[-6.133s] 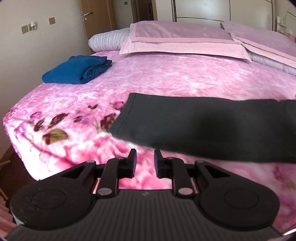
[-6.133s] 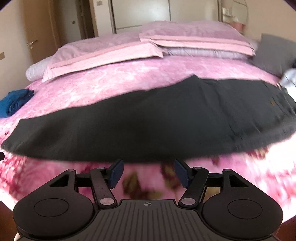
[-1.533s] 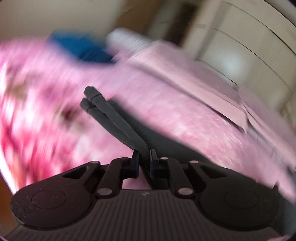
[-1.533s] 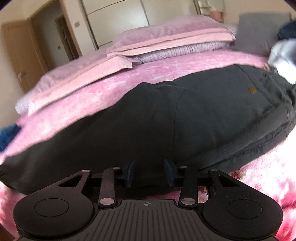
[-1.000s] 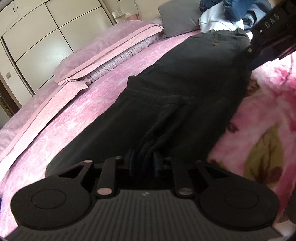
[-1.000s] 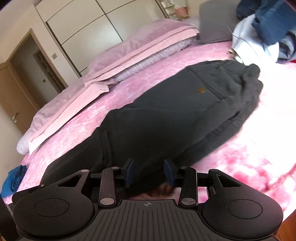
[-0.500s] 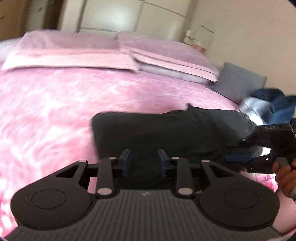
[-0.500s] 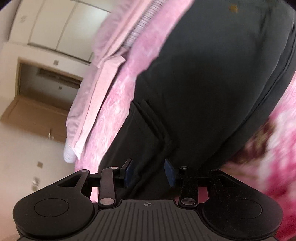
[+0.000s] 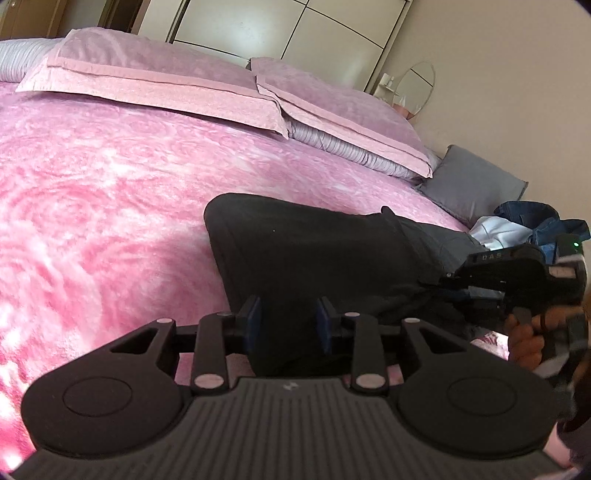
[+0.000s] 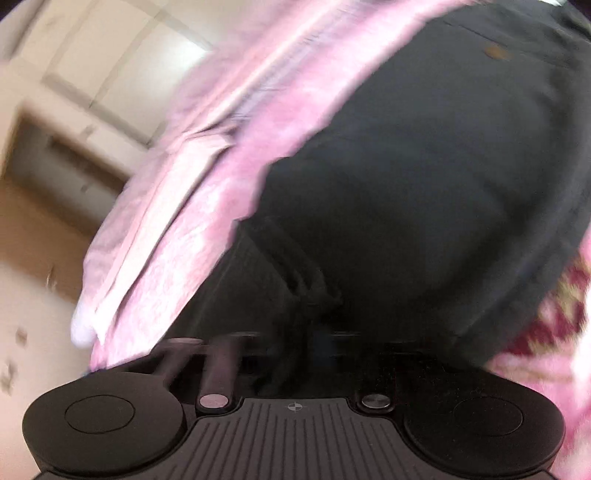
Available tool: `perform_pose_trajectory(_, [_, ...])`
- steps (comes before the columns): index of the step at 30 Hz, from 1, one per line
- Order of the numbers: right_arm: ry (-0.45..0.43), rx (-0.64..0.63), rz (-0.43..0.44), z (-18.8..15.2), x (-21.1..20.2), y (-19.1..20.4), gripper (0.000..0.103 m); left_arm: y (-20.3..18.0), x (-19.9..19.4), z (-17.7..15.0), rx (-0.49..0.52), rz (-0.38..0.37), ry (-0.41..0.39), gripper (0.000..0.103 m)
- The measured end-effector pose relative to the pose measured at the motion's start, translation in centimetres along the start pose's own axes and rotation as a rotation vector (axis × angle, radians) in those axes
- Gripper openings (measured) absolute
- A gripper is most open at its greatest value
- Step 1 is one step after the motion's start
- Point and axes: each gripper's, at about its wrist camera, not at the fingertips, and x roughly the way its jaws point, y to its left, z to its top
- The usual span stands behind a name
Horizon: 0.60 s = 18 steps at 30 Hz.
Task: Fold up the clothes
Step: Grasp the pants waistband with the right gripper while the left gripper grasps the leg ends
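Observation:
Black trousers (image 9: 314, 251) lie folded on the pink bedspread (image 9: 92, 206), with the fold edge toward the left. My left gripper (image 9: 289, 325) is open just above their near edge, blue pads apart, nothing pinched between them. My right gripper (image 9: 443, 282), held by a hand (image 9: 524, 332), sits low at the right end of the trousers. The right wrist view is motion-blurred: the trousers (image 10: 424, 177) fill it, and the right gripper (image 10: 295, 343) is smeared against the dark cloth, so its jaws are unreadable.
Pink pillows (image 9: 155, 85) line the head of the bed. A grey cushion (image 9: 469, 184) and a heap of blue and white clothes (image 9: 517, 225) lie at the far right. Bare bedspread stretches to the left of the trousers. A wardrobe (image 9: 295, 33) stands behind.
My left gripper carried the trouser legs over toward the waist, let go and now stands open. The right wrist view has swung and blurred.

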Motion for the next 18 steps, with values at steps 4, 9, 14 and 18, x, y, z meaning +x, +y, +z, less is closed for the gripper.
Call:
perform_pose_trajectory(4, [-0.146,-0.175,0.034,-1.2,-2.7,1.9,0.007,-0.3,0.0,0.5,0.013,-0.003,-0.006,0.027])
perform_pose_trajectory(9, [-0.150,-0.109,-0.036,-1.6,-2.5,-0.8,0.007,-1.1,0.7,1.1,0.061,-0.011,0.008,0.033])
perform_pose_trajectory(14, [-0.104,-0.044,-0.087,-1.6,-1.4,-3.4,0.007,-1.3,0.9,1.2,0.093,0.002,0.020,0.030])
perform_pose_trajectory(18, [-0.101,-0.086,-0.101,-1.7,-1.2,-3.6,0.007,-1.3,1.0,1.4,0.076,-0.008,0.019,0.029])
